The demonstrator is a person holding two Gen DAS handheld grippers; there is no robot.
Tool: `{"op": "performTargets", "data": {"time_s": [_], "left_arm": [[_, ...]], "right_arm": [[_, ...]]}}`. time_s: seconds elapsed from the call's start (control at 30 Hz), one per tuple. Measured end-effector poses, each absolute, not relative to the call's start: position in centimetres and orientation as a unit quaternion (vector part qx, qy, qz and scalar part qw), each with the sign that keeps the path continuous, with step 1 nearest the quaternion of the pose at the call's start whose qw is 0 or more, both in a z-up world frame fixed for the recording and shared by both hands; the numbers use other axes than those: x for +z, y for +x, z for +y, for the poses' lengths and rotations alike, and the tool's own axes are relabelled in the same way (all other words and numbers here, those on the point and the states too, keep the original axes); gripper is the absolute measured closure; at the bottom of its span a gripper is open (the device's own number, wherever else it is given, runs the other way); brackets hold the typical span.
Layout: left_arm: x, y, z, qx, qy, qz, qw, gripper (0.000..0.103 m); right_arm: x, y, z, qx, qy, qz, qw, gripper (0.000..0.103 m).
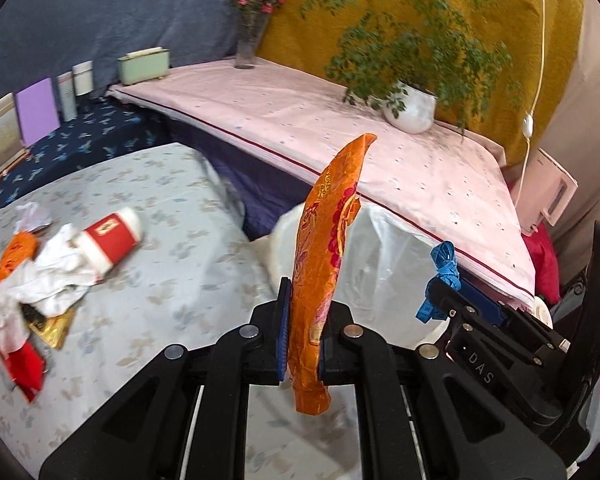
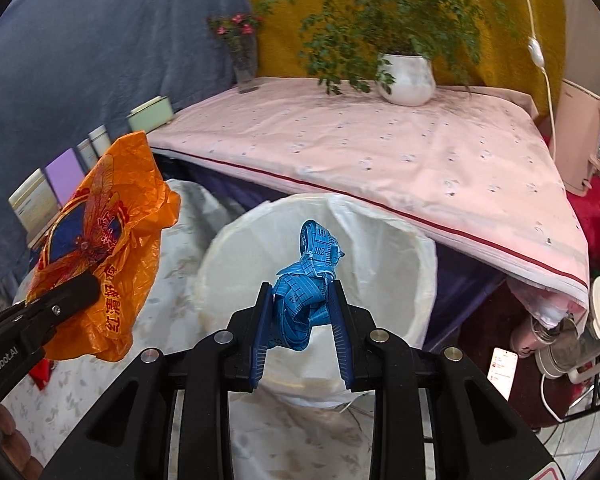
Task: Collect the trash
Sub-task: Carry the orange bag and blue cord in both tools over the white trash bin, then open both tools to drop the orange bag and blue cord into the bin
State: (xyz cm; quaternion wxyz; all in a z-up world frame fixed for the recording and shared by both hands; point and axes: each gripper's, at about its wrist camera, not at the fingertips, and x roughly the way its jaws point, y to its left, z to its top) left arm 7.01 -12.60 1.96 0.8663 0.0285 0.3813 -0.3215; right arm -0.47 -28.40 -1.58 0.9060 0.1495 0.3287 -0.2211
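left hand-held gripper (image 1: 303, 312) clamps orange wrapper (image 1: 324, 248) | right hand-held gripper (image 2: 302, 320) pinches blue tape measure (image 2: 310, 276) | bin (image 2: 380, 236) bottom hidden, seemingly lined

Left gripper (image 1: 302, 332): black linkage arms, round silver pivot pins, blue ribbed pads.
Right gripper (image 2: 302, 320): matched it, with small silver screws.
Markings: white "GenRobot.AI" on the left gripper's side, "DAS" on the right's.

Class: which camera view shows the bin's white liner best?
The right wrist view: the white bin liner shows its whole open mouth beyond the blue tape measure. The left wrist view shows only part, behind the orange wrapper.
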Motion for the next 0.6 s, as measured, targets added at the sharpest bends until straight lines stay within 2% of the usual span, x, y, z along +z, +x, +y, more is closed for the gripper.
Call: {"op": "performTargets", "data": {"time_s": [0.4,0.47,0.53,0.6], "left_arm": [[-2.2,9.8,-18.7,-0.344,0.05,0.412,0.842,0.091],[-2.4,10.2,-18.9,-0.343,0.047,0.409,0.844,0.086],[-2.6,10.5,-18.9,-0.339,0.043,0.409,0.846,0.067],[-2.5,10.7,-18.6,-0.337,0.036,0.405,0.849,0.058]], "right_arm": [[-3.9,1.4,-32.4,-0.242,0.166,0.344,0.892,0.075],[-4.2,1.9,-32.7,-0.241,0.17,0.345,0.891,0.072],[-4.4,2.3,-33.0,-0.238,0.176,0.344,0.891,0.073],[-4.5,2.7,-33.1,-0.236,0.177,0.344,0.891,0.07]]}}
